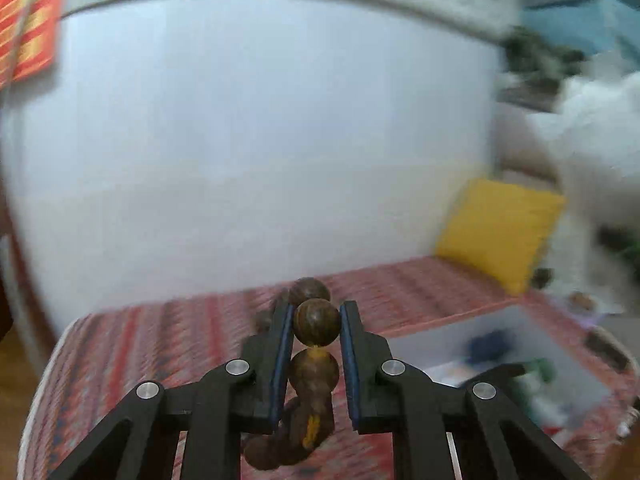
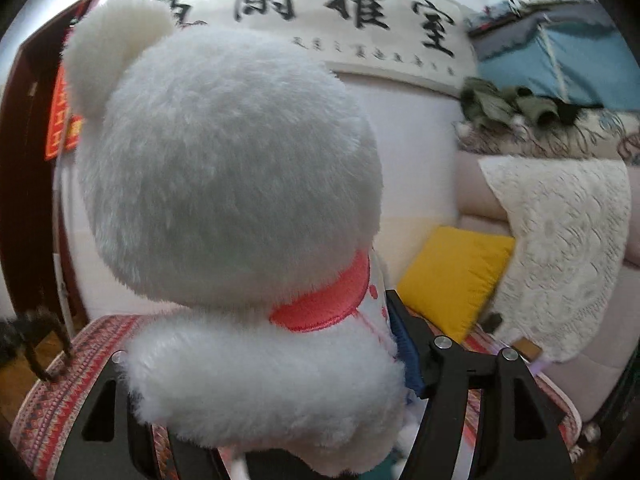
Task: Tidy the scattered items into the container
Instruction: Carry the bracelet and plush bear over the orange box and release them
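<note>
Container: white box (image 1: pixel 500 344) seen in the left wrist view, resting on the patterned red cloth (image 1: pixel 160 344) near its right edge; some blurred blue and green things lie inside, too unsharp to name.
Wooden bead bracelet: string of big brown beads (image 1: pixel 317 322); one bead sits between the blue pads, one more stands above it, and the others hang down below the fingers.
Left gripper: its jaws (image 1: pixel 316 320) are almost closed and they pinch one bead of the bracelet; it is held above the cloth, to the left of the box.
White plush bear: soft toy (image 2: pixel 224 184) with a pink collar, seen from behind; it fills most of the right wrist view and stands upright between the fingers.
Right gripper: its jaws (image 2: pixel 264 356) stand wide and the body of the bear is between them; the right blue pad touches the fur, the left pad is hidden by the fur, so I cannot tell how firm the grip is.
Yellow cushion: pillow (image 2: pixel 456 276) leaning at the far right corner of the cloth, beside a cream lace cover (image 2: pixel 560 248).
Wall: white, with a calligraphy scroll (image 2: pixel 320 12) high up.
</note>
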`<state>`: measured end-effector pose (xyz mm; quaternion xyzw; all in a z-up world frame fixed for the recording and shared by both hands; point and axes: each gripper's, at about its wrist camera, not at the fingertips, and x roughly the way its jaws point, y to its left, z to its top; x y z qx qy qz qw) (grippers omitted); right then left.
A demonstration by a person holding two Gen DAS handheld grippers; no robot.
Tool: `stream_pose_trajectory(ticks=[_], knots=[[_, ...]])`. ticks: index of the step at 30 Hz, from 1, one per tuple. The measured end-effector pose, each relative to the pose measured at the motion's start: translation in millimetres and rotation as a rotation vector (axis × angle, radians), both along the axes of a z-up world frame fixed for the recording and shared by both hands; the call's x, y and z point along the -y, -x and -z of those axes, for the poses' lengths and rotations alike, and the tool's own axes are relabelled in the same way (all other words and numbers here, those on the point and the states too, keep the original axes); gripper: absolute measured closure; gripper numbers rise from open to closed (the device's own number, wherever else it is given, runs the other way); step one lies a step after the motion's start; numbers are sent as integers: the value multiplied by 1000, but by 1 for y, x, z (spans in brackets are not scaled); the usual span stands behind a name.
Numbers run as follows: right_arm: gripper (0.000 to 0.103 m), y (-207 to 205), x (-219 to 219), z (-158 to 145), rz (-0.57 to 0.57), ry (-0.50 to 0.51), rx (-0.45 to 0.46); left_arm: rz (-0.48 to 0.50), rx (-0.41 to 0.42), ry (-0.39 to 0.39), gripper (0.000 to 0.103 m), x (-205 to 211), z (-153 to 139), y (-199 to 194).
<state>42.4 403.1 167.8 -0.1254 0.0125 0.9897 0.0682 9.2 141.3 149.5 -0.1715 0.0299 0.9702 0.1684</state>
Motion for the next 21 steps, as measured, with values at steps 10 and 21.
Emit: stream_pose_trajectory(ticks=[10,21], knots=[[23,25,-118,38,90,9,298,215,125,172,44,-186,28,28],[2,12,-134,54,59,25,352,49,134,210,0,-127,45,12]])
